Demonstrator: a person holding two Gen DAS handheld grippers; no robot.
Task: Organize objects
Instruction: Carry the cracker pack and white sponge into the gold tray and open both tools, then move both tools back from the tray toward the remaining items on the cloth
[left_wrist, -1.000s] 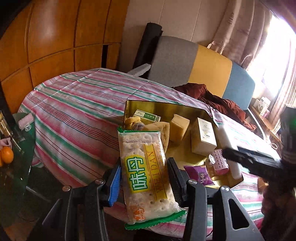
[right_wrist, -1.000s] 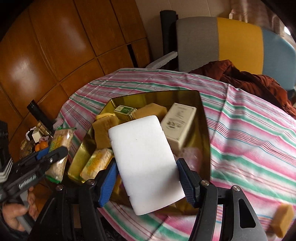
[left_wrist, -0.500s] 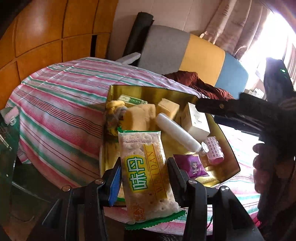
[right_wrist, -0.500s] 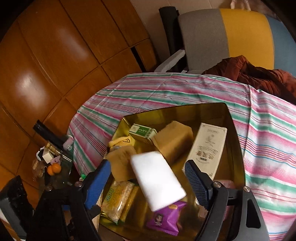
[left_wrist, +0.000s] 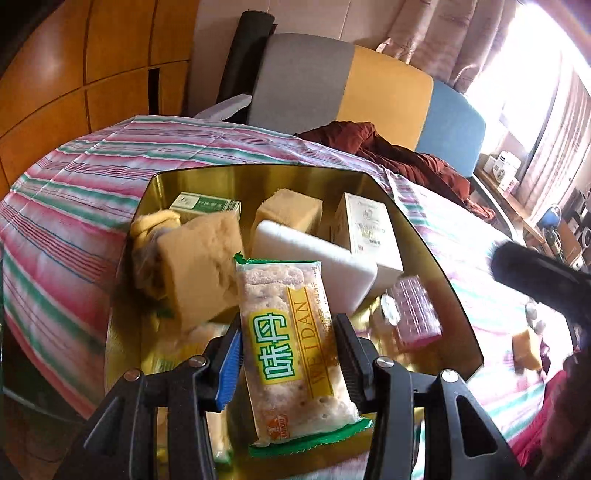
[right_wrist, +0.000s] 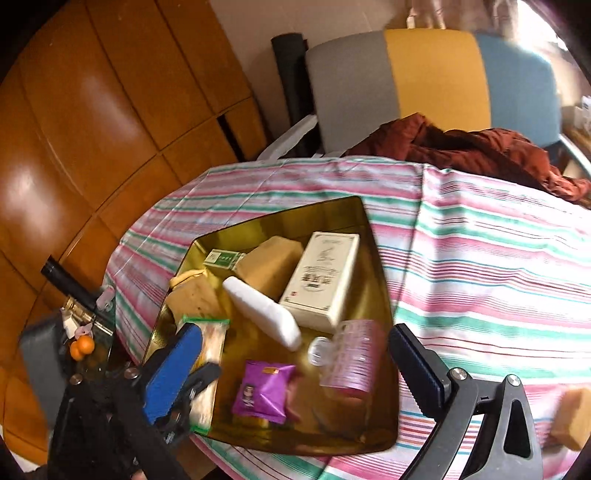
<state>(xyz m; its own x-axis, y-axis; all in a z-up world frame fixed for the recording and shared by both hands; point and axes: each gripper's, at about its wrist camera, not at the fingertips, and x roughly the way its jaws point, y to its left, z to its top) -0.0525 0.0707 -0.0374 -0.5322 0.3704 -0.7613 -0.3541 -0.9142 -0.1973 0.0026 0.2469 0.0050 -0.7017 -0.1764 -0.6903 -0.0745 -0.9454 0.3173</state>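
- Gold tray (left_wrist: 436, 258) on the striped cloth: your left gripper (left_wrist: 288, 354) pinches the cracker packet (left_wrist: 291, 343) above its near end.
- Lower it flat before releasing.
- Your right gripper (right_wrist: 291, 365), jaws opening, holds nothing.

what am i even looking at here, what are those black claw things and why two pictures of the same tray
The black claws are hand-held grippers, one in each of a person's hands. Each carries a small wide-angle camera looking along its two fingers, so you get one picture per gripper of the same scene.

In the left-hand view, the left gripper is clamped on a cracker packet above a gold tray.

In the right-hand view, the right gripper has nothing between its fingers; its jaws are opening.

The tray sits on a striped tablecloth. In it lie a white foam block, tan sponges, a cream box, a green box, a purple sachet and a pink hair roller. One more sponge lies outside on the cloth.
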